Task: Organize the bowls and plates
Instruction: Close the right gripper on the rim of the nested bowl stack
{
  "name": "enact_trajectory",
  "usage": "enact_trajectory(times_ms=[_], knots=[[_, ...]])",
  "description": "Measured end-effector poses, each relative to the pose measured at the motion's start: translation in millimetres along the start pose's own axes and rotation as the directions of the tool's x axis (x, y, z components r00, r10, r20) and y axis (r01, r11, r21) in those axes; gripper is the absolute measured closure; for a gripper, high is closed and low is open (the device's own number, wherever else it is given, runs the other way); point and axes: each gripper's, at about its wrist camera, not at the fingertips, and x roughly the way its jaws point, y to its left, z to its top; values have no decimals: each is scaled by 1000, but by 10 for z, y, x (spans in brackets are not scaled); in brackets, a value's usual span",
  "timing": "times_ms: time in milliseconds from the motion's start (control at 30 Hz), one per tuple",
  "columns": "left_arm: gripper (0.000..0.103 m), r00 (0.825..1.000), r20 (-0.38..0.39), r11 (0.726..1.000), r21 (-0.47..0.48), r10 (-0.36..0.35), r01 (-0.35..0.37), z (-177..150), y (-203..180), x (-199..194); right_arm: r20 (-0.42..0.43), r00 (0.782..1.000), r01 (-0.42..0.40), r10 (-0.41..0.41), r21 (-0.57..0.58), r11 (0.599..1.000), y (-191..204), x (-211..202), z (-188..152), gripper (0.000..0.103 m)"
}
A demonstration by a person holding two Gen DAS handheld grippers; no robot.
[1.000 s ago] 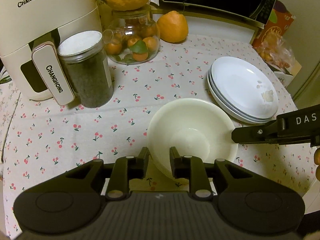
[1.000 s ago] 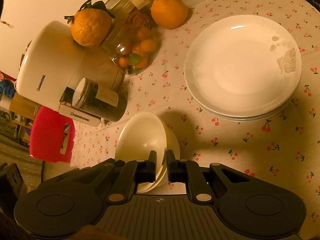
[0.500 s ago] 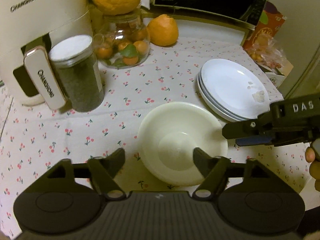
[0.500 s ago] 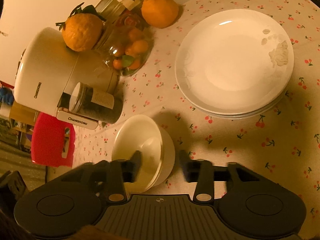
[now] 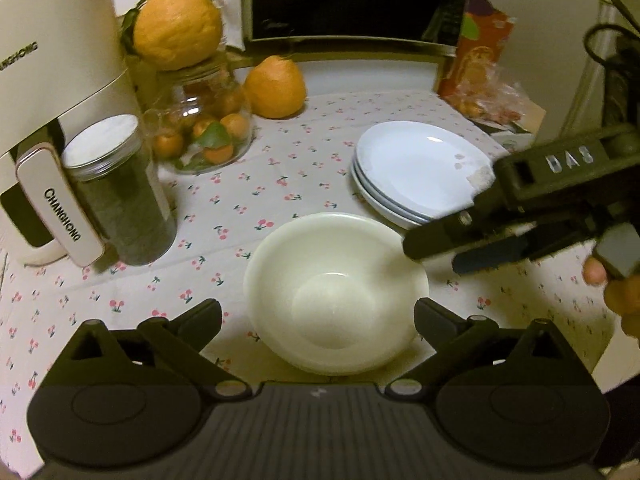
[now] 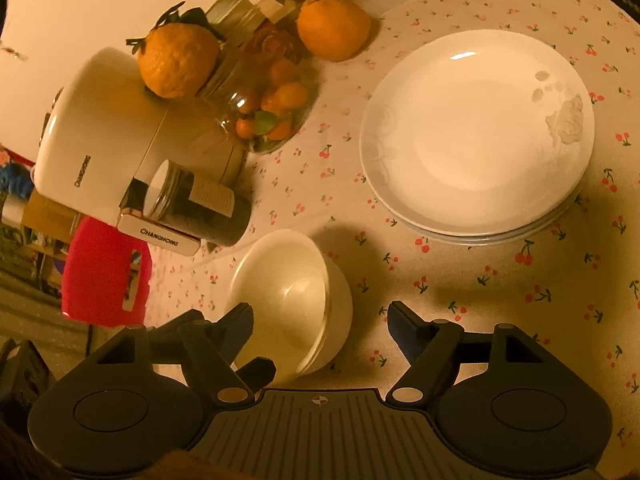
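1. Cherry-print tablecloth (image 5: 280, 184); microwave (image 5: 352, 0) at back.
2. Cream bowls (image 5: 336, 292), nested, glossy, between left gripper (image 5: 318, 320) fingers, untouched.
3. Both grippers just opened wide, holding nothing; right gripper (image 6: 320, 320) beside bowls.
4. White plates (image 6: 476, 132) stacked beyond.

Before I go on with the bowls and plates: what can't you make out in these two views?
- Bowl stack: number of nested bowls, right wrist view; rims overlap, the hand-held gripper's finger covers the near edge.
- Plate stack: right edge, left wrist view; the right hand-held gripper covers it.
- Marks on the top plate: dirt or pattern, too faint.
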Motion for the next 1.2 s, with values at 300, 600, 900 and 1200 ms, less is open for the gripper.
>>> enact_trajectory(times_ms=[300,600,900,1200], knots=[[0,997,-20,995,66,-72,73,-173,51,79,47,998,-34,35,-15,999,36,76,-69,28],[0,996,-44,992,97,-75,79,-280,64,184,30,999,13,-12,-23,1000,43,225,-131,28],[2,997,-30,990,119,-67,70,-287,30,314,40,999,30,-29,-40,999,59,294,-135,28],[14,998,-21,986,153,-60,62,-282,-4,324,34,998,48,-46,-73,996,88,368,-142,67]])
